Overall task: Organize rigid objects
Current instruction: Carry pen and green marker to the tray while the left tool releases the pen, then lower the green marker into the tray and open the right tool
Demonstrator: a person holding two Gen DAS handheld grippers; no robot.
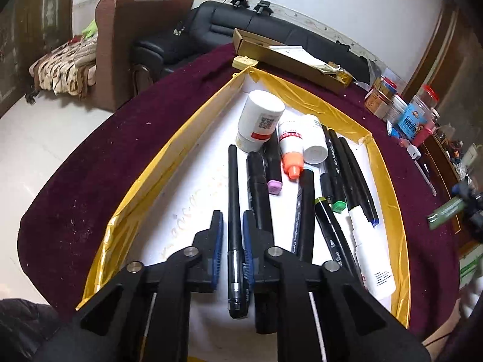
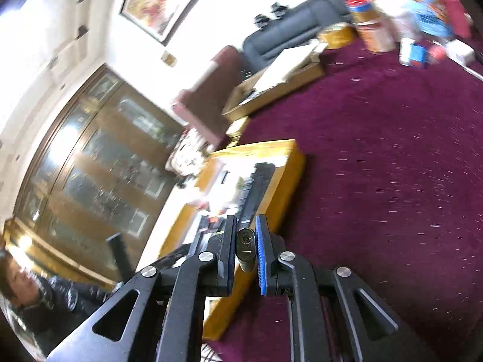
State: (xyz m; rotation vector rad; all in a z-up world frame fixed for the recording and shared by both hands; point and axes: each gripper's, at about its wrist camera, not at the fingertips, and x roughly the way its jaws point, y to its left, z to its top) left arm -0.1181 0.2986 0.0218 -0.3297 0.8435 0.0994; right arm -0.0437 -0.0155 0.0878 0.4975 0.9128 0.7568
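A shallow yellow-walled tray [image 1: 169, 150] with a white floor sits on a maroon tablecloth [image 1: 90, 181]. In it lie several black markers [image 1: 305, 211], two white bottles [image 1: 259, 120], an orange-capped tube [image 1: 291, 150] and a white tube [image 1: 371, 259]. My left gripper [image 1: 232, 215] is low over the tray's near end. A slim black pen [image 1: 234, 199] lies between its blue pads with a thin gap on either side. My right gripper [image 2: 245, 220] hovers beside the tray [image 2: 289, 181], shut on a dark marker [image 2: 245, 247] seen end-on; that view is motion-blurred.
A long cardboard box [image 1: 289, 57] lies at the table's far side. Jars and small containers [image 1: 401, 108] crowd the right edge. A black sofa [image 1: 241, 27] and a brown armchair [image 1: 120, 30] stand beyond. A person in a dark jacket [image 2: 54, 298] sits at the lower left.
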